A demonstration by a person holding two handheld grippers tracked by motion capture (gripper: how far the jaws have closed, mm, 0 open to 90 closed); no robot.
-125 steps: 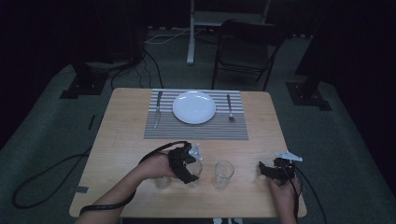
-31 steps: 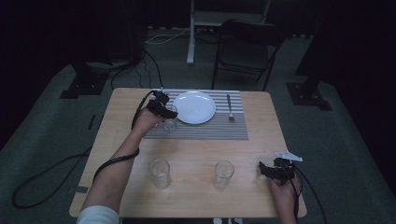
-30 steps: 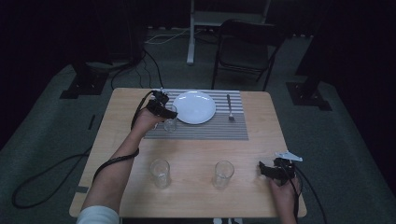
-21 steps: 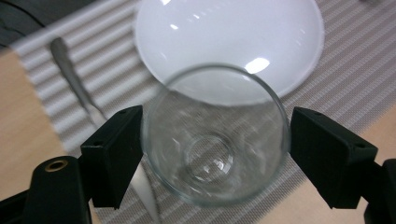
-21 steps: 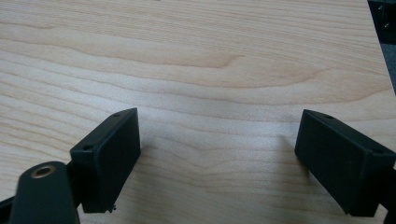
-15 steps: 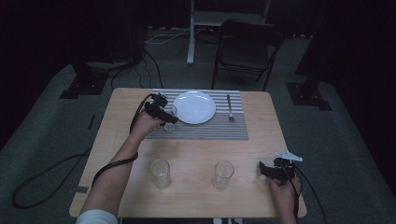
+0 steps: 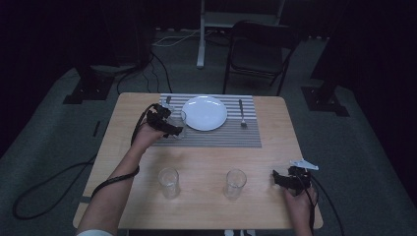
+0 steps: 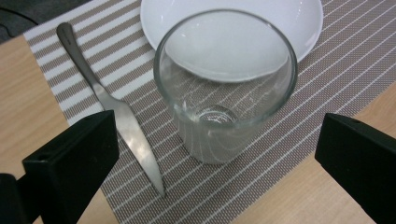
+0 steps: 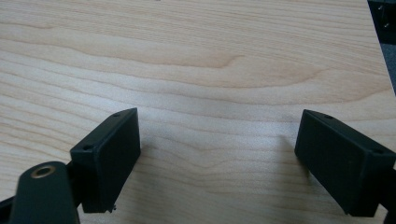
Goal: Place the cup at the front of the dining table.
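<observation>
Both jaws stand clear of the upright glass [image 8: 225,84] between them.

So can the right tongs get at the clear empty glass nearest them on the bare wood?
Probably yes. The right tongs stand open, and bare wooden table lies between them and the clear empty glass; nothing stands in the way.

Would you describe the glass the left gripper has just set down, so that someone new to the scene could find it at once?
Start from the striped placemat at the table's far side, with the white plate on it. The glass stands upright and empty on the mat, between the plate and the knife, with the left gripper open around it. The two other glasses stand on bare wood near the person.
</observation>
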